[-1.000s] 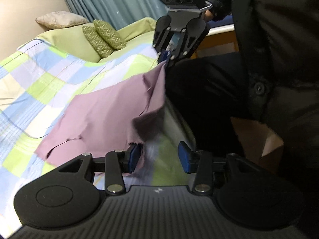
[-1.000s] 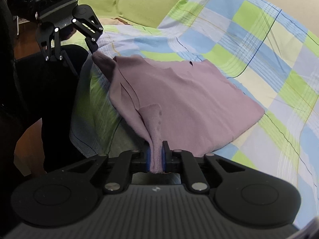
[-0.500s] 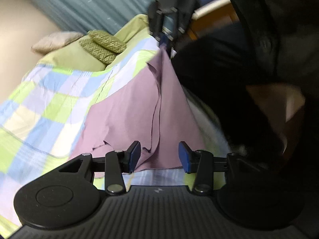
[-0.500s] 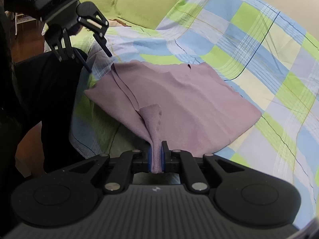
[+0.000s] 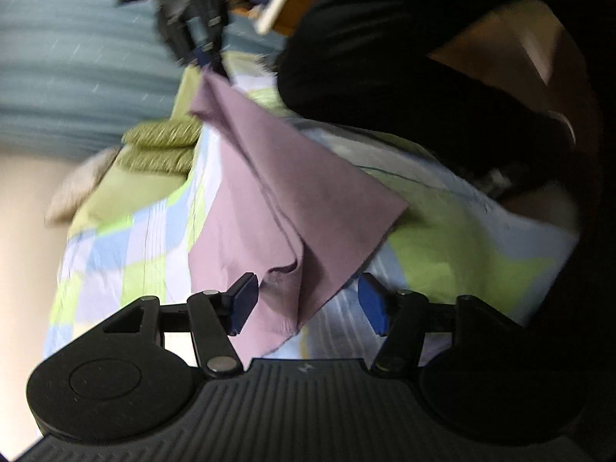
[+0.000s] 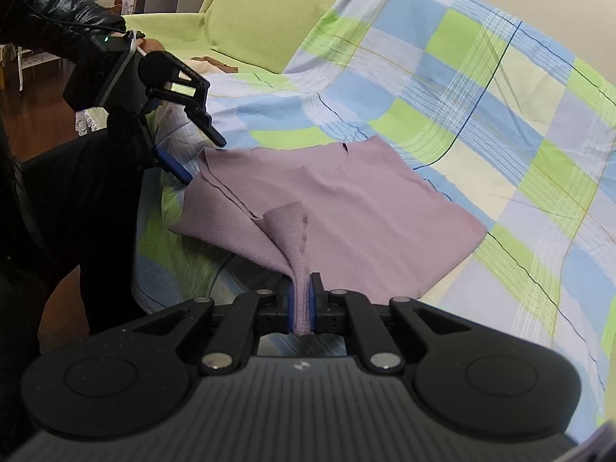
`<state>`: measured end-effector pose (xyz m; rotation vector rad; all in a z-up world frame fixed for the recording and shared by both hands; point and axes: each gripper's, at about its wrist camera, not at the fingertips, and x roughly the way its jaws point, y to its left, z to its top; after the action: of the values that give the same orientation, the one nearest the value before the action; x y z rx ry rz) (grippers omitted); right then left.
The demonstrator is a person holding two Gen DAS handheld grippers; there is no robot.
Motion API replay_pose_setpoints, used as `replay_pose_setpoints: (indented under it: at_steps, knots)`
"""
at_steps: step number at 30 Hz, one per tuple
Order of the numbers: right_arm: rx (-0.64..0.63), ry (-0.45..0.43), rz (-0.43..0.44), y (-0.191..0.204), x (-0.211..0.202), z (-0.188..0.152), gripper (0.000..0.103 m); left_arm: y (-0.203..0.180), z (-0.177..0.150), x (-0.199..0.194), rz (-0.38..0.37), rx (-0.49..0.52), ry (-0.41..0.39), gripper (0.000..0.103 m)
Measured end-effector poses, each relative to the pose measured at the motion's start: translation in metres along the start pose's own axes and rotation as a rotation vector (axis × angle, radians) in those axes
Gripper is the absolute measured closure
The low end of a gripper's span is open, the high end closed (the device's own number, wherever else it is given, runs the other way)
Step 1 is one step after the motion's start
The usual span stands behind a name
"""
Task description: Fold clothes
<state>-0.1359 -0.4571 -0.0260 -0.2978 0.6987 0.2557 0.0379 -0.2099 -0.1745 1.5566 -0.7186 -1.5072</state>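
A mauve cloth [image 6: 346,200] lies spread on the checked bed sheet [image 6: 481,88]. My right gripper [image 6: 302,304] is shut on its near corner, which rises in a pinched fold from the flat part. My left gripper [image 6: 200,158] sits low at the cloth's far left corner, rolled to one side. In the left wrist view its jaws [image 5: 308,306] are opening; the corner of the cloth [image 5: 292,200] lies loose between the blue pads [image 5: 242,304], which do not press it. The right gripper [image 5: 200,38] shows blurred at the far end of the cloth.
A person in black clothing [image 5: 404,57] stands at the bed's edge. Green patterned pillows [image 5: 161,146] and a blue curtain [image 5: 77,57] lie beyond. A light green cover [image 6: 261,11] spans the bed's far end. A brown box [image 5: 512,50] sits on the floor.
The cloth corner that the left gripper held up has dropped flat on the bed. The left gripper rolled, sank to that corner and widened its jaws. The right gripper rose slightly, still gripping.
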Motion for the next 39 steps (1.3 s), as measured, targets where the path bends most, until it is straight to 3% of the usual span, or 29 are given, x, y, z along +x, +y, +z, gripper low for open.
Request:
replay_pose_setpoints:
  at_steps: [4,8,11,15,17,20,22,26,28,30,32,36,38,39]
  knots:
    - [0.008,-0.002,-0.005,-0.001,0.0,0.002,0.098,-0.005,0.001,0.013,0.027,0.077,-0.001,0.033]
    - [0.008,-0.003,-0.009,-0.001,0.001,0.003,0.098,-0.004,0.003,0.016,0.027,0.022,0.004,0.036]
    - [0.012,-0.006,-0.011,0.0,0.0,0.003,0.098,0.005,0.007,0.016,-0.008,-0.08,0.021,0.052]
    - [0.018,-0.01,-0.011,0.001,0.0,0.001,0.098,0.011,0.012,0.014,-0.025,-0.153,0.028,0.084]
    - [0.017,-0.008,-0.004,0.0,0.0,0.0,0.098,0.015,0.009,0.004,-0.044,-0.211,0.026,0.087]
    - [0.001,0.001,0.012,-0.002,-0.002,0.002,0.098,0.051,-0.006,-0.001,-0.168,-0.439,-0.003,0.088]
    - [0.003,-0.003,0.043,-0.014,-0.005,0.009,0.098,0.09,-0.032,0.002,-0.261,-0.691,-0.045,0.091]
    - [0.055,-0.057,0.082,-0.055,-0.005,0.026,0.099,0.148,-0.089,0.021,-0.305,-1.04,-0.078,0.092]
    - [0.15,-0.119,0.106,-0.097,0.004,0.036,0.099,0.179,-0.136,0.045,-0.274,-1.267,-0.06,0.092]
    - [0.26,-0.165,0.123,-0.136,0.023,0.039,0.099,0.195,-0.176,0.075,-0.299,-1.458,-0.033,0.092]
    - [0.389,-0.17,0.163,-0.173,0.054,0.033,0.099,0.196,-0.197,0.096,-0.322,-1.545,-0.024,0.093]
    - [0.719,-0.1,0.248,-0.251,0.151,-0.004,0.098,0.179,-0.222,0.141,-0.408,-1.658,0.012,0.092]
    - [0.775,-0.074,0.267,-0.26,0.173,-0.02,0.096,0.174,-0.225,0.143,-0.412,-1.696,-0.007,0.087]
    - [0.792,-0.074,0.274,-0.261,0.178,-0.025,0.094,0.172,-0.227,0.142,-0.409,-1.708,-0.013,0.075]
